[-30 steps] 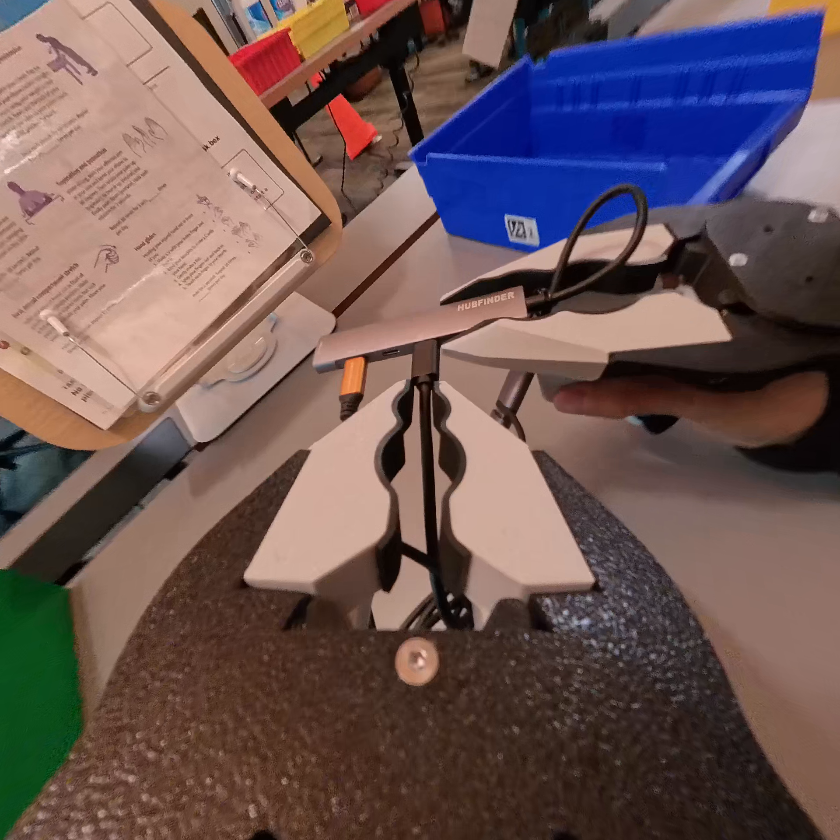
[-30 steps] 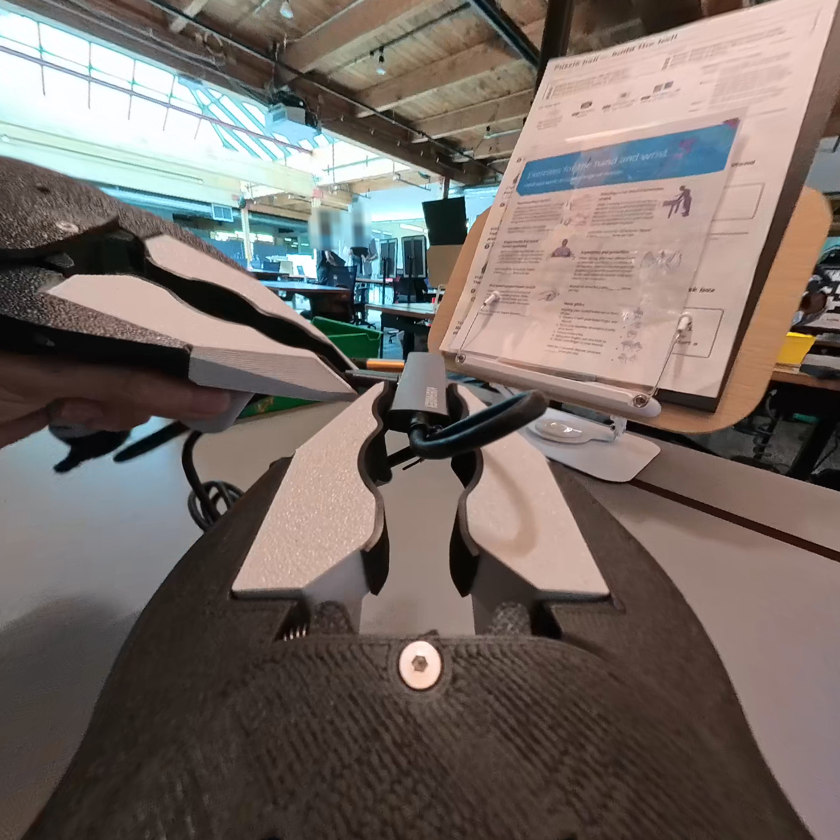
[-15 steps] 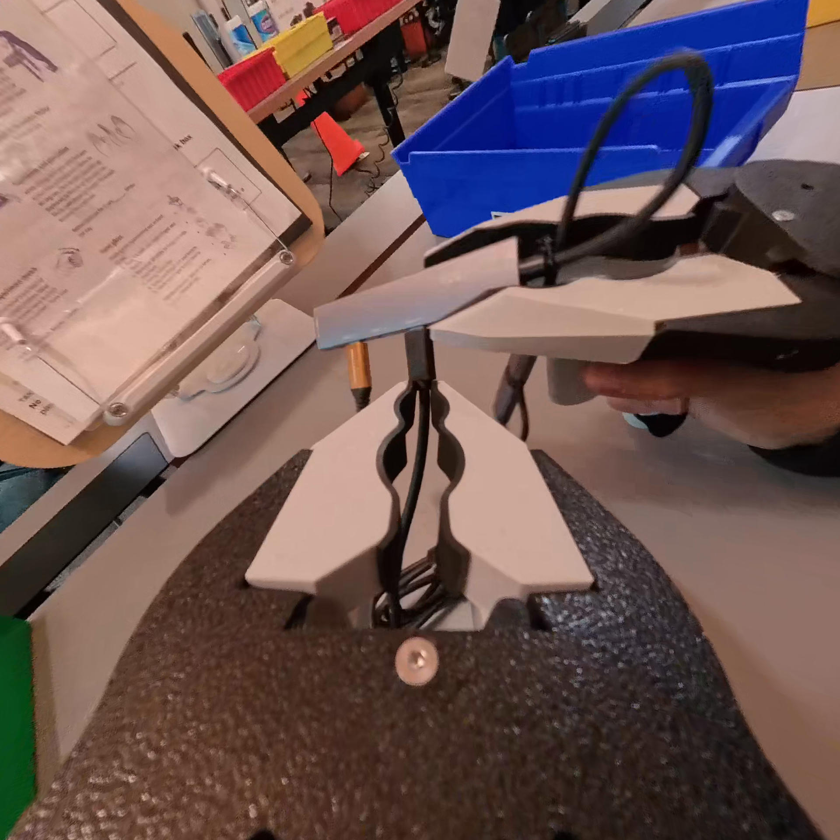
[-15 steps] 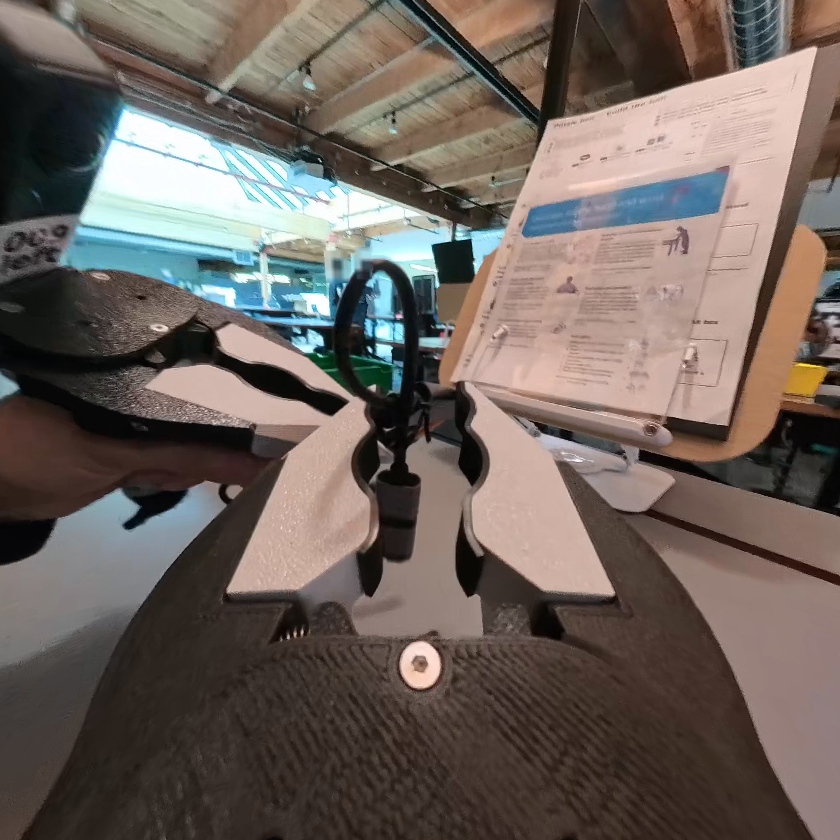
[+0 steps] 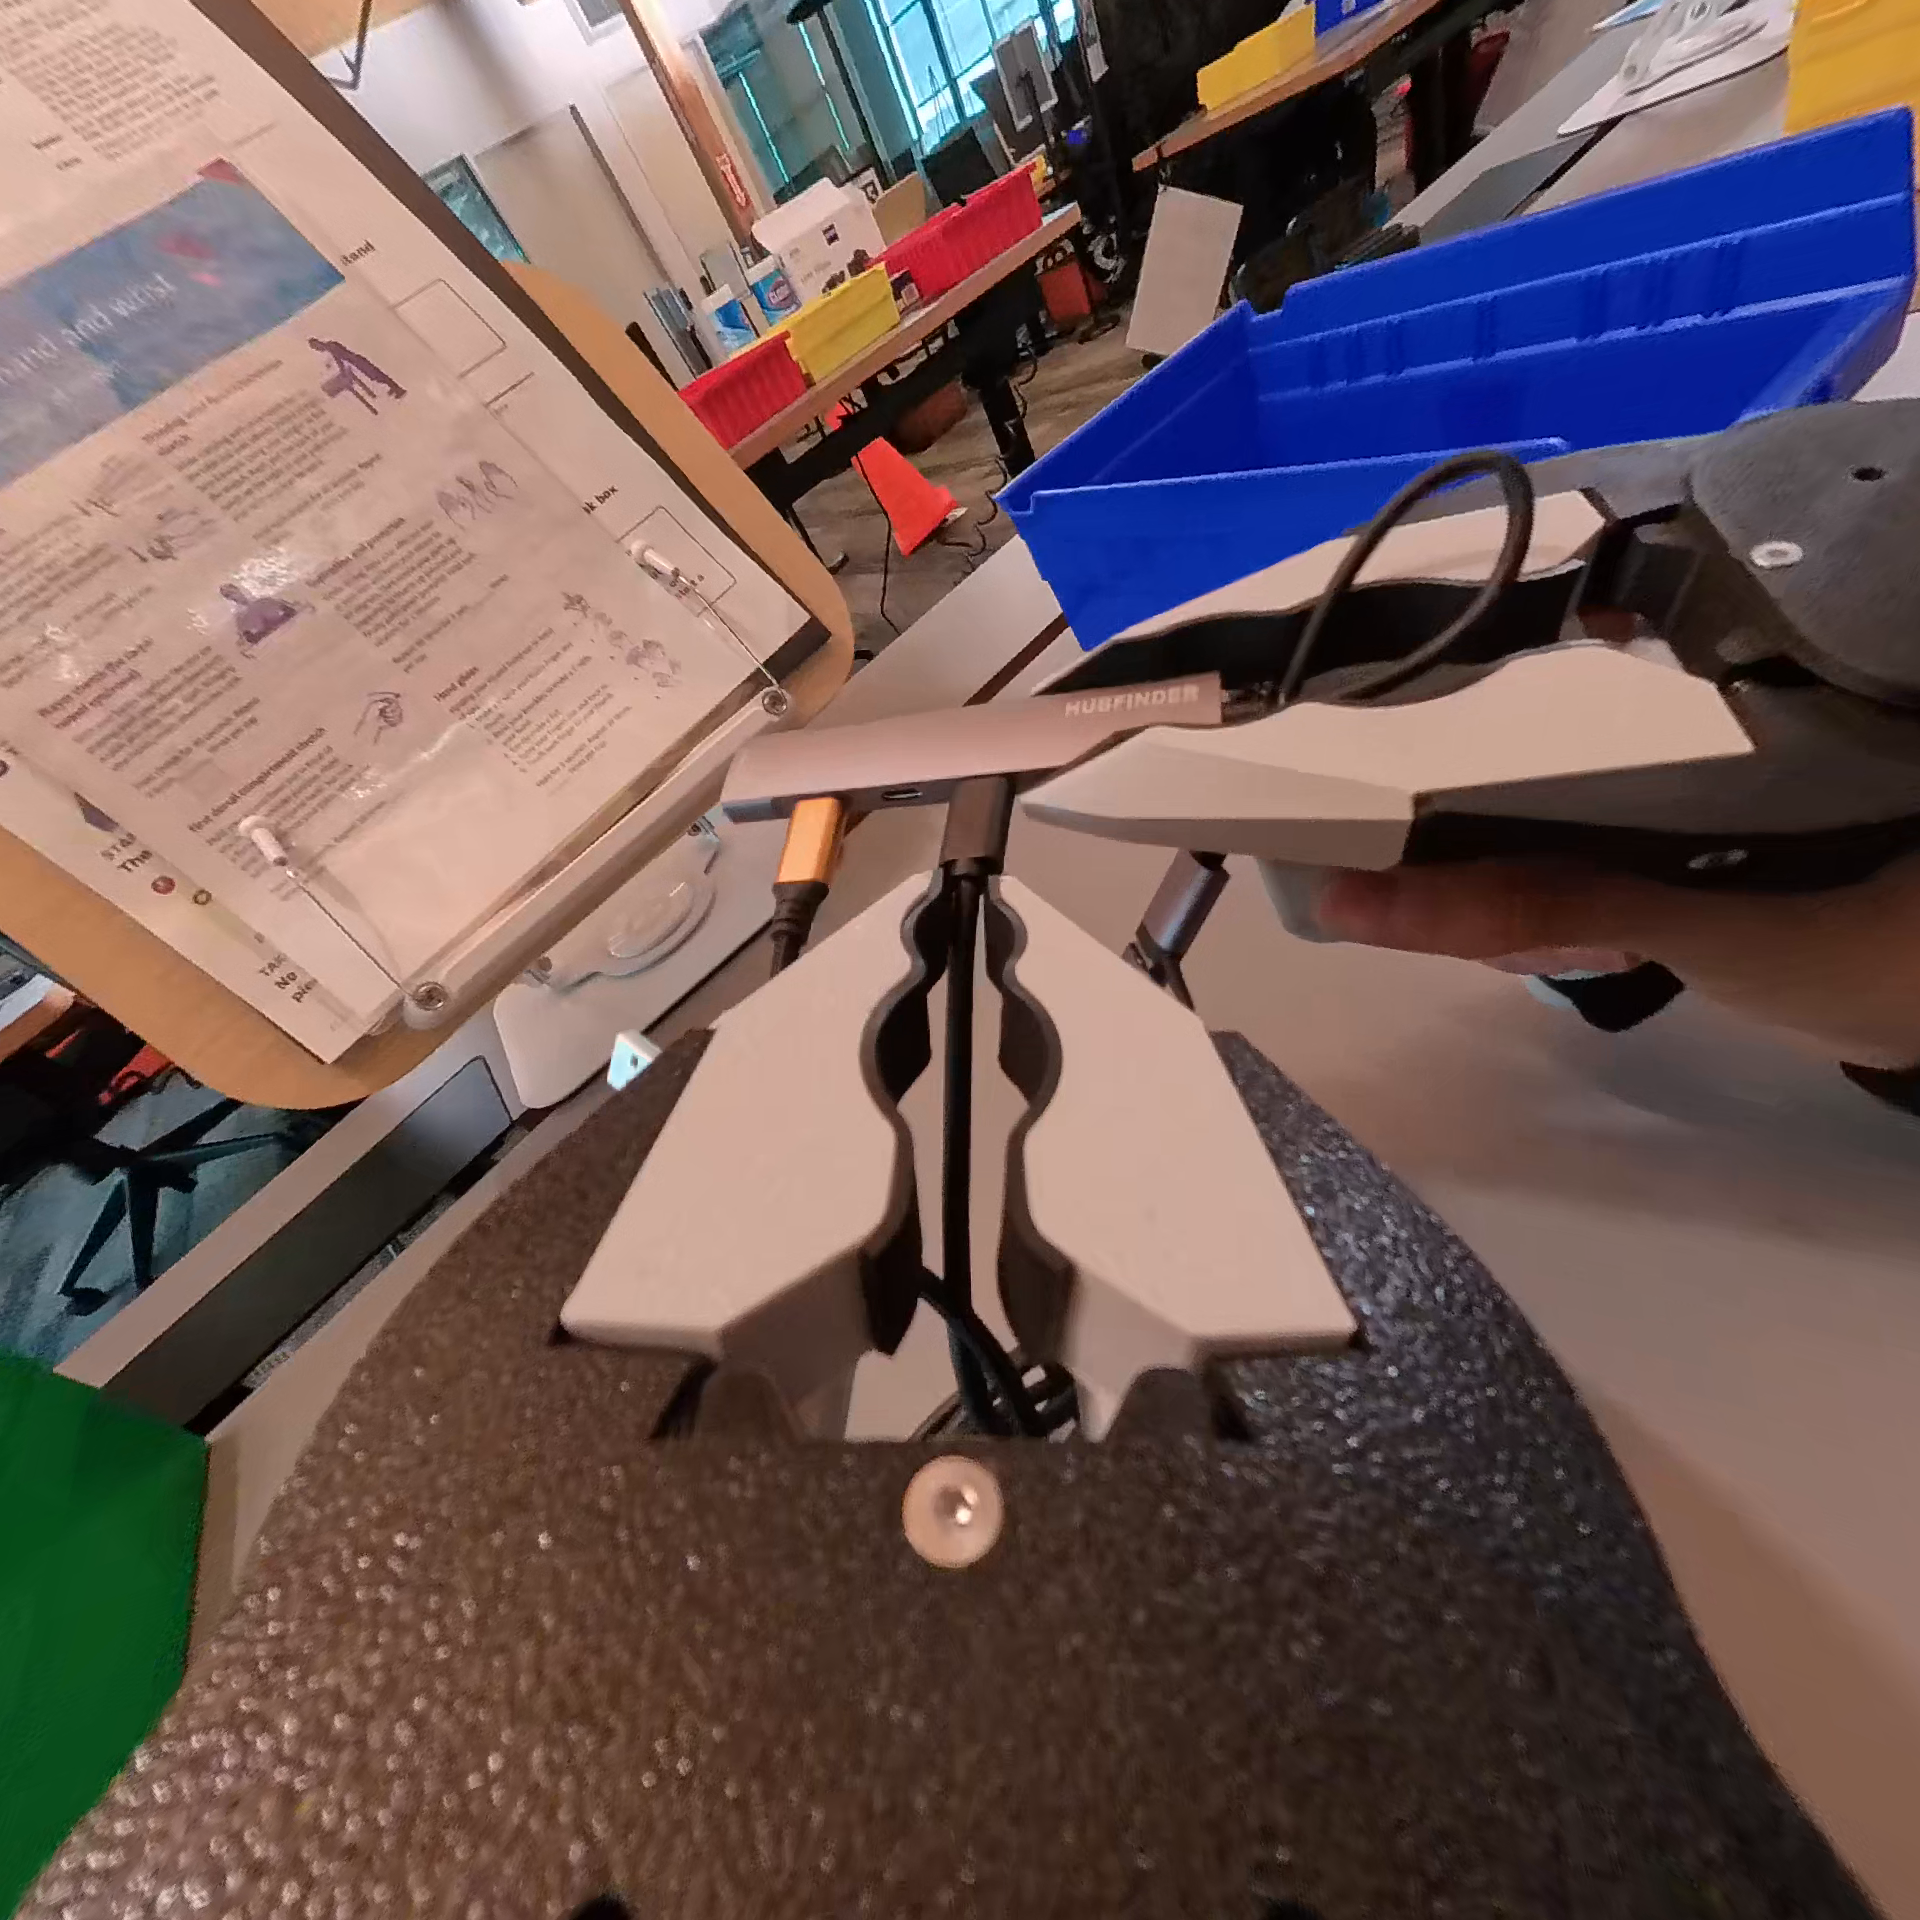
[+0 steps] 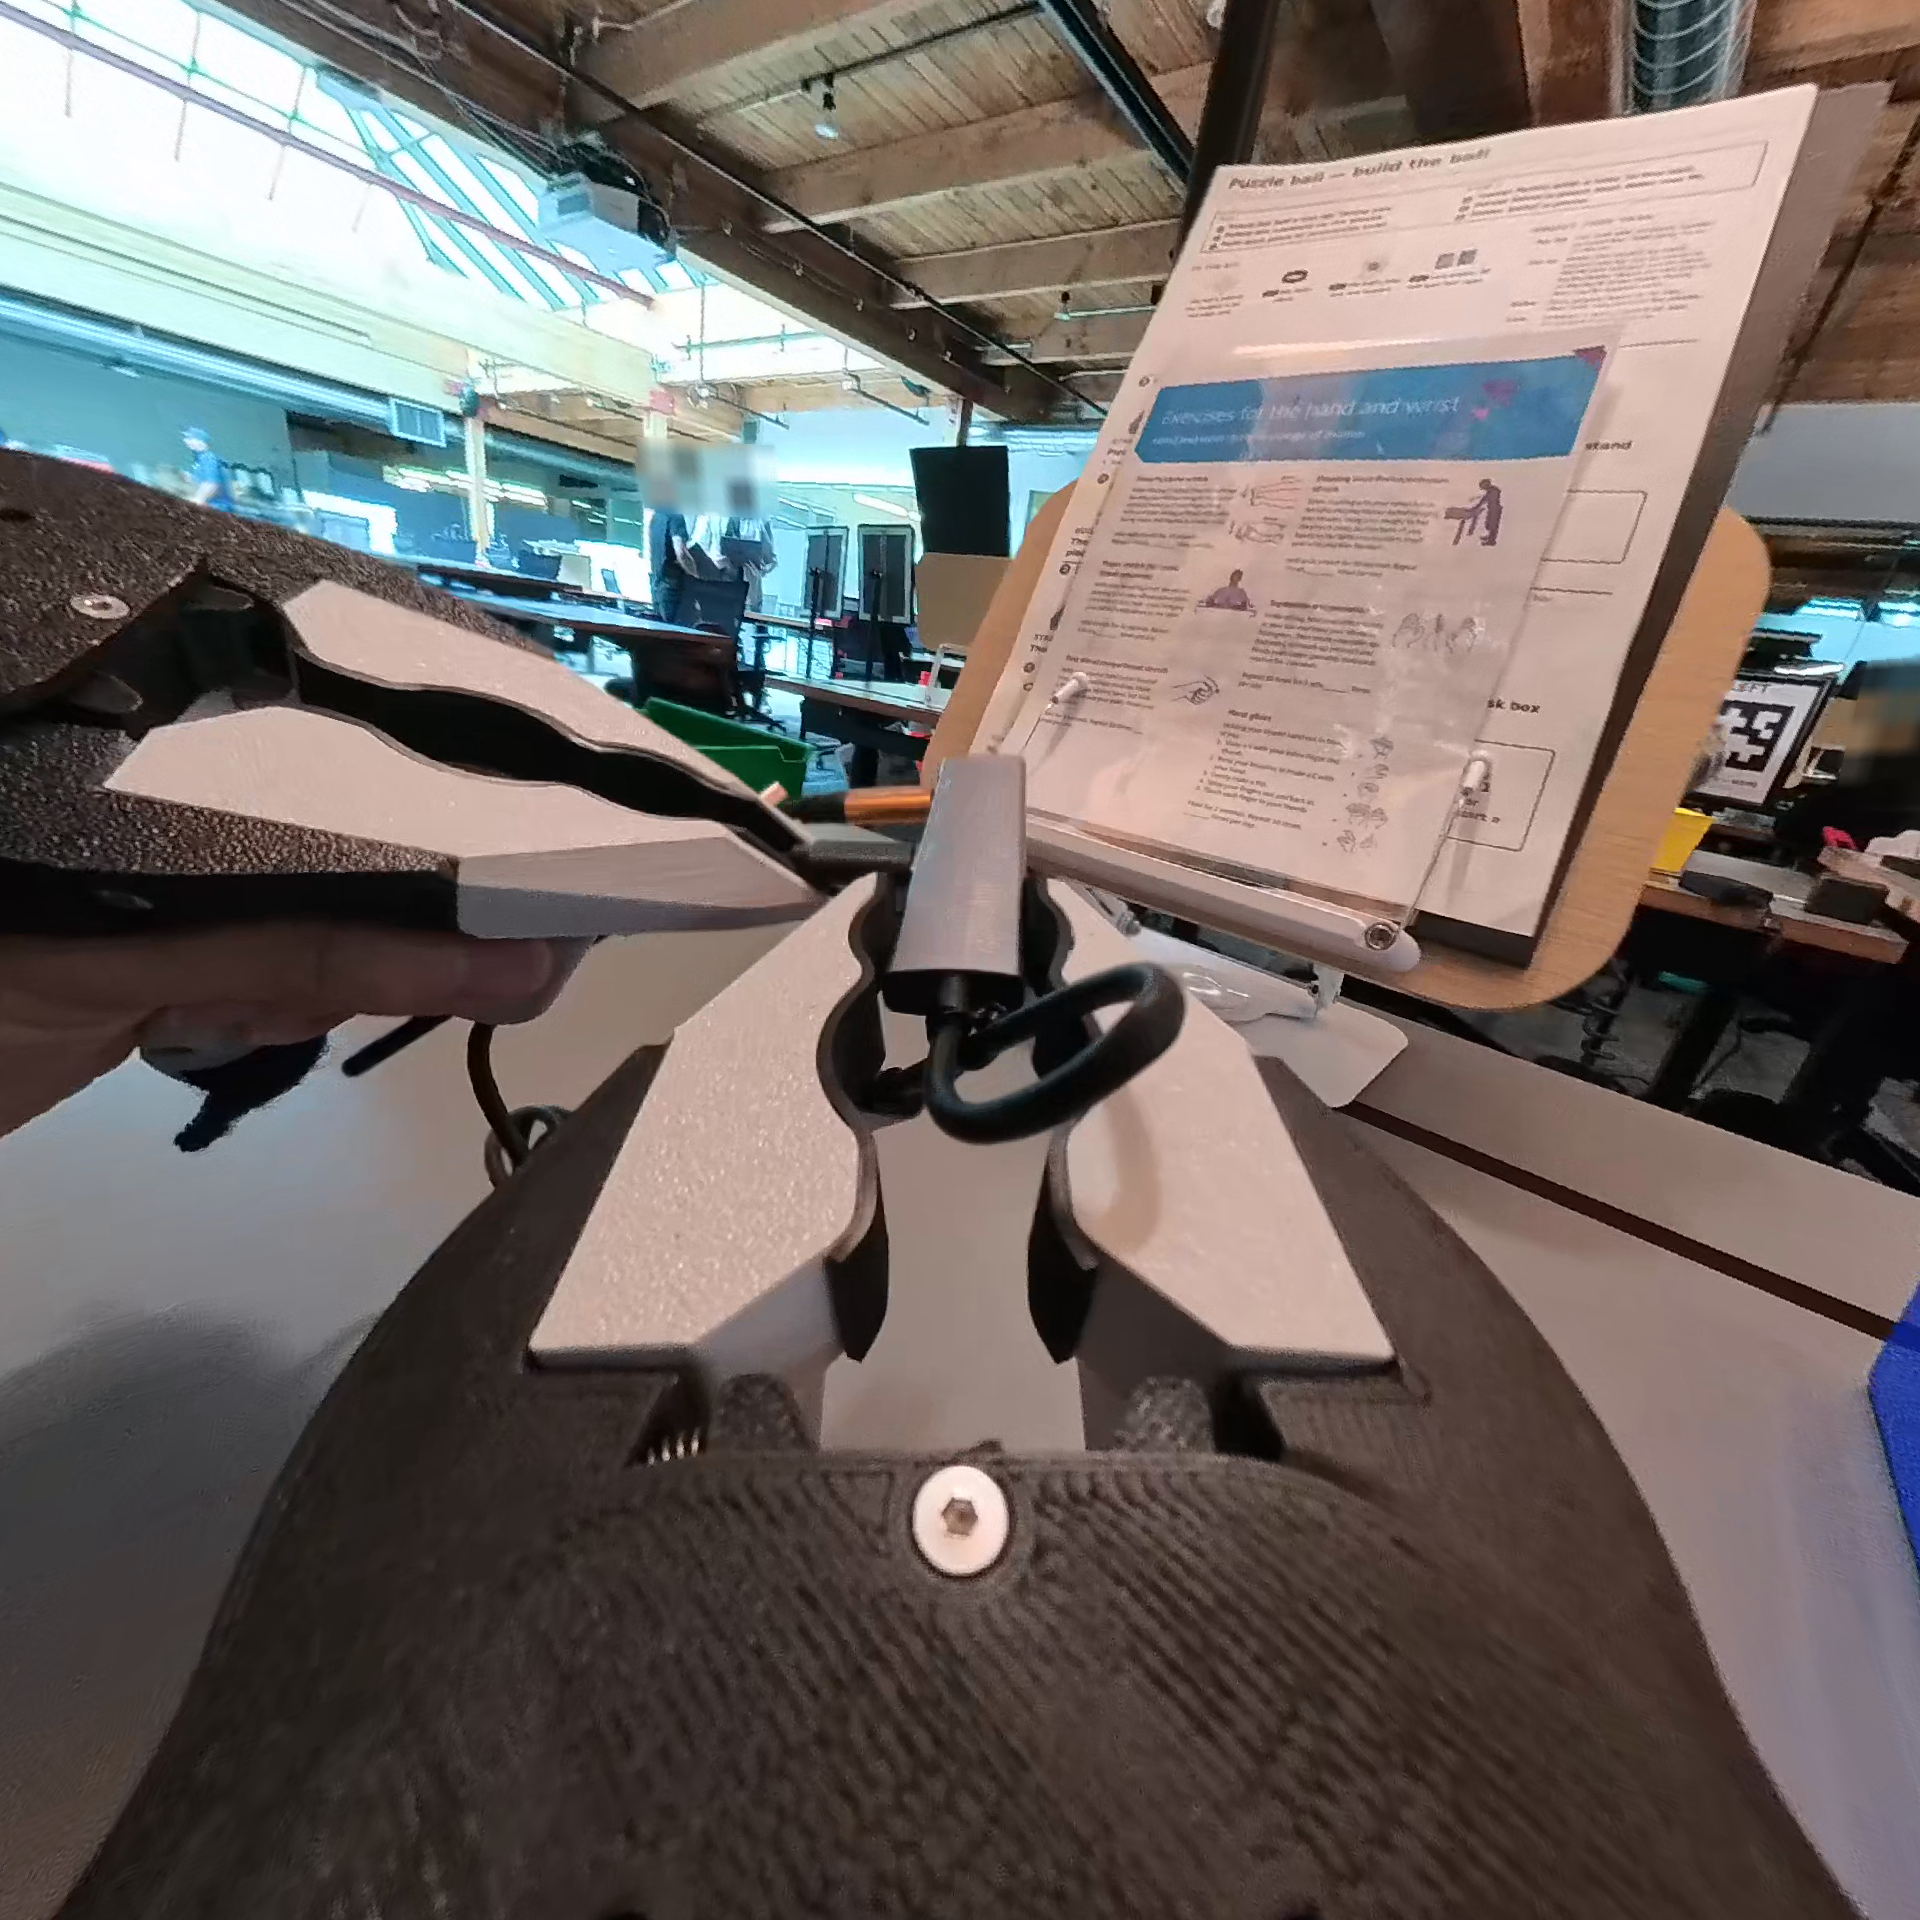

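A grey USB hub (image 5: pixel 914 753) is held level above the table. My right gripper (image 5: pixel 1039 748) comes in from the right and is shut on the hub's end, where the hub's own short black cable (image 5: pixel 1455 561) loops. My left gripper (image 5: pixel 961 894) is shut on a black cable (image 5: pixel 956 1091) whose plug (image 5: pixel 977 821) sits in the hub's side port. An orange plug (image 5: pixel 810 847) and a grey plug (image 5: pixel 1179 914) also hang from the hub. In the right wrist view my right gripper (image 6: pixel 956 904) clamps the hub (image 6: pixel 961 862), with my left gripper (image 6: pixel 800 847) at its left side.
A wooden document stand (image 5: pixel 416 623) with papers stands close behind the hub, also in the right wrist view (image 6: pixel 1351 623). A blue bin (image 5: pixel 1455 416) sits at the back right. A green bin (image 6: pixel 727 743) is off to the left. Both grippers hover over the grey table (image 5: pixel 1558 1299). Left and right tips are no more than a few centimetres apart.
The right gripper rolled the hub so its cable loop swung up, then rolled it back to level. The left gripper stayed shut on the black cable throughout.
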`<action>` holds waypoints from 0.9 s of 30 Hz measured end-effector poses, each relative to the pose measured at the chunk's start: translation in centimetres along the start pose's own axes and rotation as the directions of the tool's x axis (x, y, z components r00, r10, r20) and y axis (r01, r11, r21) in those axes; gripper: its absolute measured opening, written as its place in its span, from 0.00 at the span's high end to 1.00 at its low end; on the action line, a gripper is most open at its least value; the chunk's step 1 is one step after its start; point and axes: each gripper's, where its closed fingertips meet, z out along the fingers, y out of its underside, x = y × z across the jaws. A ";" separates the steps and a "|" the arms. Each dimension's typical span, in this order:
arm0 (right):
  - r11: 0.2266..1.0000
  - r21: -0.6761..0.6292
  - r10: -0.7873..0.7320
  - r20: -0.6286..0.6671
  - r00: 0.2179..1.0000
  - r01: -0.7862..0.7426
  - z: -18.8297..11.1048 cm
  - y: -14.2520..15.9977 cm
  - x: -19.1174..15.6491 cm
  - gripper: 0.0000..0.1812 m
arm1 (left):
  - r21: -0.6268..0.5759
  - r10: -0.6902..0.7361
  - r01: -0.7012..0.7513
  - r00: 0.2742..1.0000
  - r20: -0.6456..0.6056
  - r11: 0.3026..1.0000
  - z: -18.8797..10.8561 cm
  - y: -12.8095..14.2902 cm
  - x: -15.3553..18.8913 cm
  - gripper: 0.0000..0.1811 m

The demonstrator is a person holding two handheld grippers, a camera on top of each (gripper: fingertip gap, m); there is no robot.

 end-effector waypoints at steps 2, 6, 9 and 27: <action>1.000 -0.013 -0.004 -0.009 1.000 0.003 0.1 0.3 0.1 0.87 | -0.004 0.020 -0.020 1.000 0.009 1.000 0.1 -0.1 -0.2 0.99; 0.999 -0.028 0.022 -0.013 1.000 -0.022 0.1 0.7 0.2 0.86 | -0.022 0.059 -0.059 0.998 0.014 0.998 0.4 0.1 -0.1 0.99; 0.999 -0.020 0.027 -0.016 1.000 -0.027 0.2 0.7 0.2 0.86 | -0.007 0.050 -0.050 0.999 0.005 0.999 0.4 0.1 -0.2 0.99; 0.922 0.259 -0.276 -0.085 0.957 0.289 -3.7 -8.1 0.2 0.87 | 0.230 -0.242 0.248 0.969 -0.056 0.941 -7.1 1.4 -3.3 0.86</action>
